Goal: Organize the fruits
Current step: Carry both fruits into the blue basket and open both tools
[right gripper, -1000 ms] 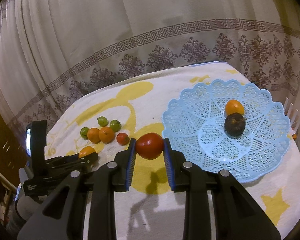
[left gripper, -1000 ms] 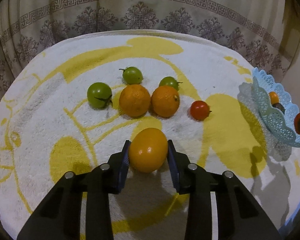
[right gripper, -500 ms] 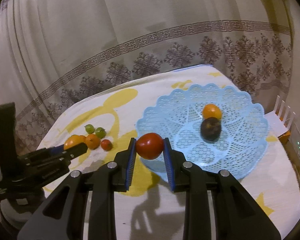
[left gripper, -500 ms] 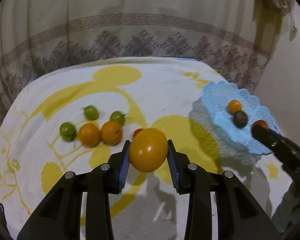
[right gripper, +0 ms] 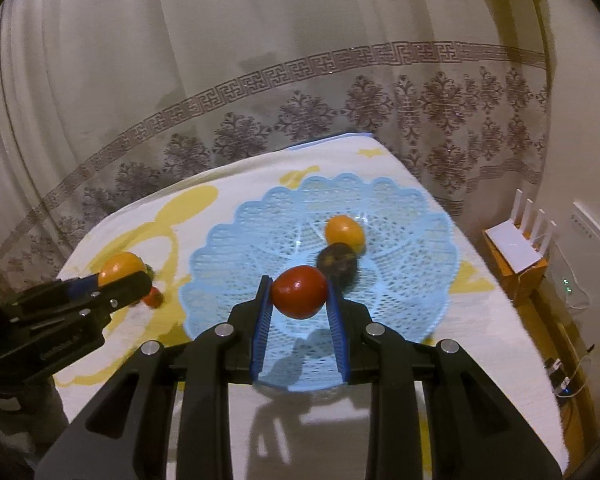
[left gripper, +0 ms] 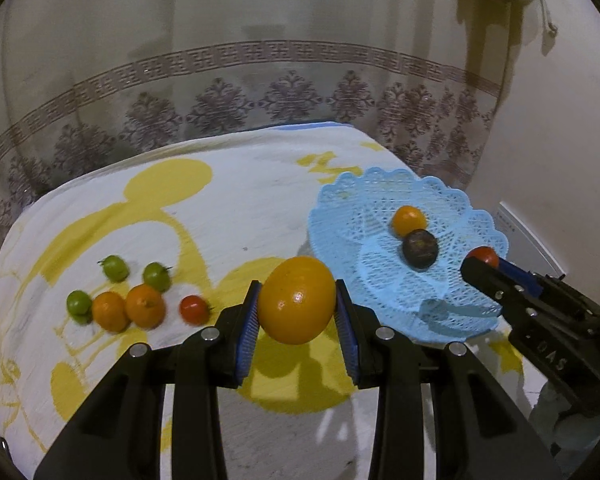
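Left gripper (left gripper: 296,312) is pinching a large orange fruit (left gripper: 297,300) between its blue pads, holding it clear above the white-and-yellow cloth (left gripper: 236,208) that is covering the table. Right gripper (right gripper: 299,300) is clamping a red tomato (right gripper: 299,291) the same way, and it is hanging over the near part of the blue lattice basket (right gripper: 412,280). Seen from the left wrist, the right gripper is reaching in from the right edge with the tomato showing at its tip, over the basket's right rim (left gripper: 488,236). Inside the basket, a dark round fruit (right gripper: 338,262) is lying just beyond the held tomato, and a small orange fruit (right gripper: 343,232) is sitting just behind it, the two looking to be touching. On the cloth to the left of the basket, a small red tomato (left gripper: 194,309) is sitting apart from a cluster: two oranges (left gripper: 128,309) side by side, touching, with one green tomato (left gripper: 79,303) against the left one and two more green tomatoes (left gripper: 136,272) just behind. Past the far table edge, a pale curtain (left gripper: 260,60) with a brown patterned band is hanging across the whole background. To the right of the table, in the right wrist view, a white router (right gripper: 516,240) is standing on an orange box.
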`<state>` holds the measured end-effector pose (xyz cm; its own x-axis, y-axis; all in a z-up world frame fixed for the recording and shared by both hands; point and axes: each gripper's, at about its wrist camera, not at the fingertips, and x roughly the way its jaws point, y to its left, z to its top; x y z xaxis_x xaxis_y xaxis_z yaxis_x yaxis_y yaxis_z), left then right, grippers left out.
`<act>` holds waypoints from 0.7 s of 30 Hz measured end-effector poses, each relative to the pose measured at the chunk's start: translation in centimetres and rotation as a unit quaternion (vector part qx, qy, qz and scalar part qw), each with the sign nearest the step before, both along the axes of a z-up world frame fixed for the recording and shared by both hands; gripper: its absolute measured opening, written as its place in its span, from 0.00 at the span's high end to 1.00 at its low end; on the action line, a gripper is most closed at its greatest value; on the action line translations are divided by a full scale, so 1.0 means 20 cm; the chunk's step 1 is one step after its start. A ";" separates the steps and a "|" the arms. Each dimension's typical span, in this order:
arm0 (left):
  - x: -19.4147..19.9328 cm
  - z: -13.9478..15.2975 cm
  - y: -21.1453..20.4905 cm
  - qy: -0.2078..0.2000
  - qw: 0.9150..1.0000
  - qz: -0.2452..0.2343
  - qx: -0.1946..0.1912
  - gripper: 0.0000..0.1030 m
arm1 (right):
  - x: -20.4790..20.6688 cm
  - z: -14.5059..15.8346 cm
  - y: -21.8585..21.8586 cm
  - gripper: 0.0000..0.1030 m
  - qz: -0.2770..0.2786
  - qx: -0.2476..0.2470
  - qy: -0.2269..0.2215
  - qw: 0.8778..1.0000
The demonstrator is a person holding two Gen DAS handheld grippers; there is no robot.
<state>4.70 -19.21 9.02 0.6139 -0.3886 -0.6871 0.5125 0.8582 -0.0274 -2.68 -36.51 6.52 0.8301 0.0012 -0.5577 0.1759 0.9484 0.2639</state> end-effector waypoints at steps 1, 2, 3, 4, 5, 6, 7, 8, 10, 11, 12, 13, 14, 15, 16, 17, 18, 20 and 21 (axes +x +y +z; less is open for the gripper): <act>0.00 0.00 -0.01 0.000 1.000 -0.003 0.000 0.65 | 0.00 0.00 -0.01 0.73 -0.003 -0.003 0.001 1.000; 0.00 0.00 -0.03 0.001 1.000 -0.007 0.000 0.65 | 0.00 -0.01 -0.02 0.73 -0.006 -0.006 0.002 1.000; 0.00 0.00 -0.05 0.000 1.000 -0.010 0.001 0.65 | 0.00 -0.01 -0.02 0.73 -0.008 -0.009 0.002 1.000; 0.00 0.00 -0.07 -0.001 1.000 -0.014 0.001 0.65 | 0.00 -0.01 -0.03 0.73 -0.010 -0.012 0.002 1.000; 0.00 0.00 -0.09 -0.002 1.000 -0.018 0.002 0.65 | -0.01 -0.01 -0.03 0.73 -0.012 -0.016 0.001 1.000; 0.01 0.01 -0.11 -0.003 1.000 -0.020 0.003 0.65 | -0.01 -0.01 -0.03 0.73 -0.014 -0.020 0.000 1.000; 0.01 0.01 -0.12 -0.003 1.000 -0.022 0.003 0.65 | -0.01 -0.01 -0.03 0.73 -0.015 -0.022 -0.001 1.000; 0.01 0.01 -0.14 -0.003 1.000 -0.025 0.003 0.65 | -0.01 -0.01 -0.04 0.73 -0.017 -0.025 -0.001 1.000; 0.02 0.00 -0.17 -0.002 1.000 -0.030 0.003 0.65 | -0.01 -0.01 -0.05 0.73 -0.022 -0.027 -0.003 0.999; 0.02 0.00 -0.18 -0.002 0.999 -0.032 0.003 0.65 | -0.02 -0.01 -0.06 0.73 -0.024 -0.028 -0.004 0.999; 0.03 0.00 -0.19 -0.001 0.999 -0.035 0.003 0.65 | -0.02 -0.01 -0.06 0.73 -0.026 -0.029 -0.004 0.999; 0.03 0.00 -0.21 -0.001 0.999 -0.038 0.004 0.65 | -0.02 -0.01 -0.07 0.73 -0.028 -0.030 -0.004 0.999; 0.03 0.00 -0.22 0.000 0.999 -0.041 0.005 0.65 | -0.02 -0.02 -0.08 0.73 -0.030 -0.030 -0.005 0.999; 0.03 -0.01 -0.23 0.000 0.999 -0.043 0.005 0.65 | -0.02 -0.02 -0.09 0.73 -0.033 -0.031 -0.005 0.999; 0.03 -0.01 -0.24 0.001 0.999 -0.045 0.006 0.65 | -0.02 -0.02 -0.09 0.73 -0.034 -0.030 -0.005 0.999; 0.03 -0.02 -0.25 0.002 0.999 -0.046 0.008 0.65 | -0.03 -0.02 -0.10 0.73 -0.036 -0.029 -0.004 0.999; 0.03 -0.02 -0.26 0.002 0.999 -0.047 0.010 0.65 | -0.03 -0.02 -0.10 0.73 -0.038 -0.028 -0.004 0.999; 0.03 -0.03 -0.28 0.004 0.999 -0.047 0.012 0.64 | -0.03 -0.02 -0.11 0.73 -0.041 -0.028 -0.005 0.999; 0.03 -0.03 -0.28 0.004 0.999 -0.046 0.012 0.62 | -0.03 -0.02 -0.12 0.73 -0.043 -0.027 -0.006 0.999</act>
